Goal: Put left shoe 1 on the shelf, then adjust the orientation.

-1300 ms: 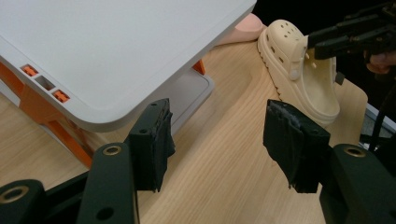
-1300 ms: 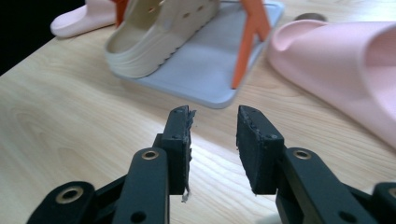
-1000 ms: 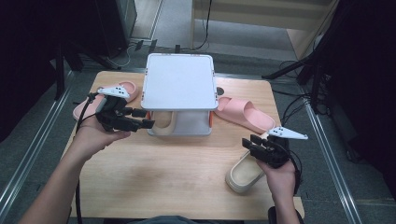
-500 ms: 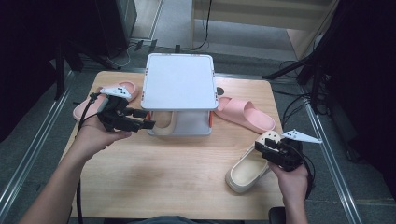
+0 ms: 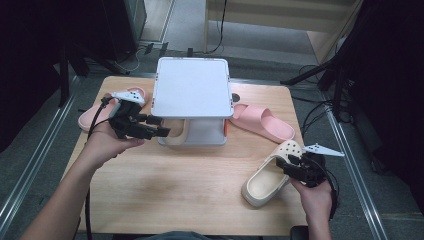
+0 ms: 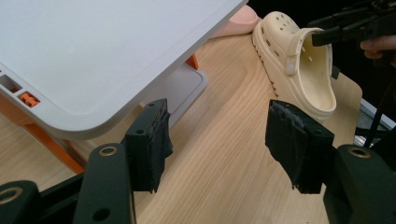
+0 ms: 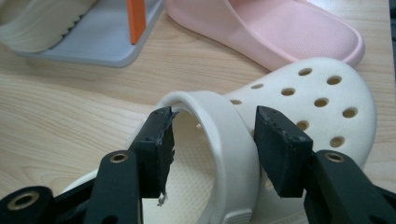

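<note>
Cream clog (image 5: 270, 175) lies diagonally, toe toward far right, right tool (image 5: 295, 168) straddling its strap.

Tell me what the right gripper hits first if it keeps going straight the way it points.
The right gripper would meet the strap of the cream clog almost at once: the strap already sits between its open jaws. Exact depth is hard to judge.

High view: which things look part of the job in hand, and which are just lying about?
In play, as far as it shows:
- cream clog, its strap between the open jaws of the right hand-held gripper
- second cream clog under the white stand
- left hand-held gripper, open beside it

Lying about:
- pink slide
- second pink slide
</note>
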`<state>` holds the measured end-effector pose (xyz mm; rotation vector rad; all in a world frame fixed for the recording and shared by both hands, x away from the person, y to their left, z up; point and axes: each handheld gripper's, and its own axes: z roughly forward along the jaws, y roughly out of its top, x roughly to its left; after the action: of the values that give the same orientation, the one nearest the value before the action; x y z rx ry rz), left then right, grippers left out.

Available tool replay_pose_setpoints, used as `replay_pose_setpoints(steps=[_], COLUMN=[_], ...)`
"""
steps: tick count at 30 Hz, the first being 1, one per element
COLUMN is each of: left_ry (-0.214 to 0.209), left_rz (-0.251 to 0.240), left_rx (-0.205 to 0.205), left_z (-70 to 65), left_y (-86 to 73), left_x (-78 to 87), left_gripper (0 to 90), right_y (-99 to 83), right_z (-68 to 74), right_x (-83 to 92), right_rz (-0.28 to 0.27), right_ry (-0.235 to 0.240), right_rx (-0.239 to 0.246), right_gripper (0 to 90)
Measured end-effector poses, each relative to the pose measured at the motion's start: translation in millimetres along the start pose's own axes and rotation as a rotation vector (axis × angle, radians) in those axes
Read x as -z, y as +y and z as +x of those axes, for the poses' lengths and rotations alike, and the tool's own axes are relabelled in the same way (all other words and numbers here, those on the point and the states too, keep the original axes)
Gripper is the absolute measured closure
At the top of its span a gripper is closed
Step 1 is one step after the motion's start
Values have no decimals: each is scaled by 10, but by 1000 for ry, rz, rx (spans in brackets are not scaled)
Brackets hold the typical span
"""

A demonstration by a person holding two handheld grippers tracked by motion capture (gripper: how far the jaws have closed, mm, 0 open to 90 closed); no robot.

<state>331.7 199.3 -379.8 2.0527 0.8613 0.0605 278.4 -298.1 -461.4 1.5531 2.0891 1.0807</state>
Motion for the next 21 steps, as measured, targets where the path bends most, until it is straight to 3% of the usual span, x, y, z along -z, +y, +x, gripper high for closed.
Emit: replay_pose_setpoints(steps=[6, 14, 21], left_ry=[-18, -28, -33], left_rz=[7, 26, 28], left_rx=[-5, -19, -12], left_z=[0, -19, -18], left_y=[36, 76, 79], left_x=[-59, -147, -158], left_gripper=[400, 400, 400], right_y=[-23, -67, -47], right_z=[3, -2, -30], right_x=[-23, -104, -132], right_rz=[-6, -3, -3], right_ry=[-23, -96, -89], right_rx=[5, 38, 8], right_gripper=[483, 521, 596])
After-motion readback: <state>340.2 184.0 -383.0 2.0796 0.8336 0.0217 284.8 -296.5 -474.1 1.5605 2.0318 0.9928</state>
